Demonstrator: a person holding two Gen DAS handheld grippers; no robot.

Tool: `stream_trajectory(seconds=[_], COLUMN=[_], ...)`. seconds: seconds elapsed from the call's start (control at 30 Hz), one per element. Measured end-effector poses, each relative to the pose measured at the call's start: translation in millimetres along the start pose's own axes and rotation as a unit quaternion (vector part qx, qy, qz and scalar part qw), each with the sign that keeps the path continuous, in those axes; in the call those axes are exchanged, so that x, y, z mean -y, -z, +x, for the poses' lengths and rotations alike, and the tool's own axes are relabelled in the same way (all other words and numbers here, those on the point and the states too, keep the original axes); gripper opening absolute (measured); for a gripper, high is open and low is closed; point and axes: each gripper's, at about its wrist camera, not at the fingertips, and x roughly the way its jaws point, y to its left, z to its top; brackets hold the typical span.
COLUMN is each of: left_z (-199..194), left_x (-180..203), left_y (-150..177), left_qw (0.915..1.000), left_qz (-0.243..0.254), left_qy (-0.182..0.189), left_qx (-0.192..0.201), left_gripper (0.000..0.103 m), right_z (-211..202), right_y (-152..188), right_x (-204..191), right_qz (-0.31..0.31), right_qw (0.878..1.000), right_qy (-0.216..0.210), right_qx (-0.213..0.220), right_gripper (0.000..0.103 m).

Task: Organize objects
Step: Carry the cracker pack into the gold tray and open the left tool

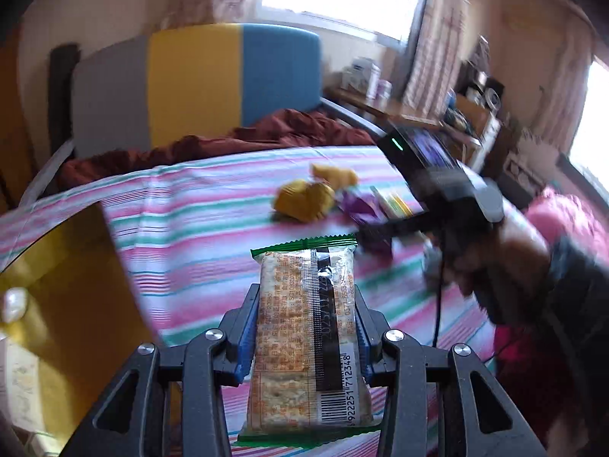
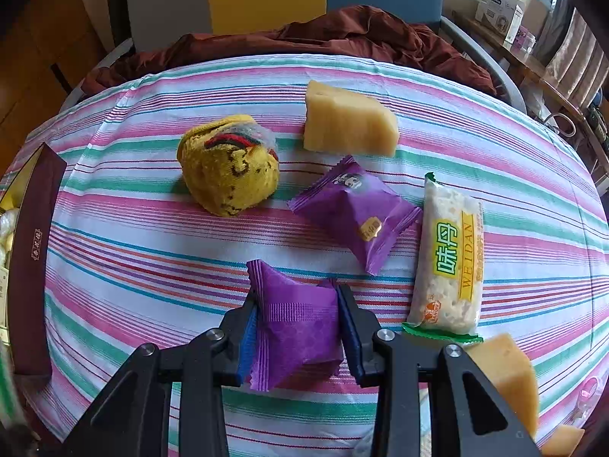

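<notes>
My left gripper point(image 1: 306, 297) is shut on a cracker packet with green ends point(image 1: 304, 339), held above the striped bedsheet point(image 1: 198, 205). My right gripper point(image 2: 297, 297) is shut on a purple snack packet point(image 2: 297, 327) just above the sheet. In the right wrist view a second purple packet point(image 2: 357, 209), a white Weidan cracker packet point(image 2: 449, 259), a yellow knitted ball point(image 2: 228, 163) and a pale yellow wedge point(image 2: 346, 122) lie ahead on the sheet. The right gripper also shows in the left wrist view point(image 1: 384, 230), at the right.
A box with a dark maroon rim point(image 2: 32, 259) stands at the left; its yellow inside point(image 1: 64, 304) shows in the left wrist view. Another yellow wedge point(image 2: 510, 377) lies at the right. A maroon blanket point(image 2: 342, 34) and a colored headboard point(image 1: 198, 80) lie beyond.
</notes>
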Motion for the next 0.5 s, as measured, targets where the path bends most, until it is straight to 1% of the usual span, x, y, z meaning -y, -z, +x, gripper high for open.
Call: stream_trajectory(seconds=[0.07, 0.13, 0.2, 0.27, 0.37, 0.43, 0.5], left_z=[-7.8, -10.2, -10.2, -7.8, 2.1, 10.7, 18.8], left_x=[-38.1, -82.2, -118.4, -153.4, -193.0, -213.0, -227.5], left_y=[-13.2, -22.1, -24.7, -23.0, -13.9, -11.3, -8.9], left_qw=[0.9981, 0.9929, 0.9868, 0.9785, 0.965, 0.9562, 0.9483], left_qz=[-0.056, -0.104, -0.124, -0.143, -0.183, -0.195, -0.209], left_qy=[-0.024, -0.052, -0.098, -0.14, -0.172, -0.2, -0.218], left_qx=[-0.011, -0.024, -0.034, -0.05, -0.075, -0.087, -0.098], left_gripper=[0.043, 0.043, 0.043, 0.043, 0.043, 0.043, 0.043], right_z=[0.8, 0.9, 0.8, 0.7, 1.5, 1.1, 1.6], right_y=[-1.1, 0.9, 1.3, 1.4, 0.6, 2.8, 2.7], right_x=[-0.4, 0.8, 0.6, 0.8, 0.7, -0.1, -1.2], right_qz=[-0.002, -0.003, -0.003, -0.004, -0.005, -0.004, -0.004], right_qw=[1.0, 1.0, 1.0, 1.0, 1.0, 1.0, 1.0], right_qy=[0.003, 0.007, 0.01, 0.013, 0.014, 0.015, 0.014], right_qx=[0.001, 0.002, 0.002, 0.002, 0.002, 0.002, 0.002], right_gripper=[0.037, 0.037, 0.037, 0.037, 0.038, 0.038, 0.038])
